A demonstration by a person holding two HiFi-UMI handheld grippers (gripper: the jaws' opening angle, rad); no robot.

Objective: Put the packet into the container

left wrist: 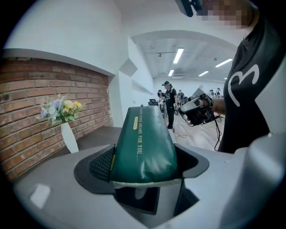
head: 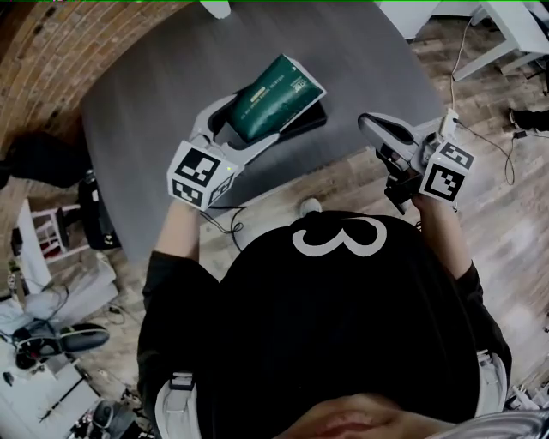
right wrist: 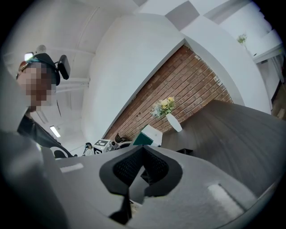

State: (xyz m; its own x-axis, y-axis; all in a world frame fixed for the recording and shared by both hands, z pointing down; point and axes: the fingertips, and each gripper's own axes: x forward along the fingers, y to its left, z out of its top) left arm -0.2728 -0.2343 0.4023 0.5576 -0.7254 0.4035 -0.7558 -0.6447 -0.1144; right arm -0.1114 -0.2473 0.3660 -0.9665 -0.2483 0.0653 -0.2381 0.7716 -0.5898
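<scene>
My left gripper (head: 244,129) is shut on a dark green packet (head: 276,96) and holds it tilted above the dark grey table (head: 146,94). A low black container (head: 307,123) lies on the table right under the packet's far end. In the left gripper view the packet (left wrist: 142,143) fills the space between the pads, standing up out of the gripper (left wrist: 143,172). My right gripper (head: 377,129) hovers off the table's right edge over the wooden floor. Its pads (right wrist: 154,165) meet with nothing between them, and it looks toward the packet (right wrist: 143,139).
A white vase of flowers (left wrist: 67,129) stands at the table's far end by the brick wall, and the vase (right wrist: 172,118) shows in the right gripper view too. Cables run over the floor at right (head: 480,137). A white table (head: 506,26) and clutter (head: 51,249) flank the area.
</scene>
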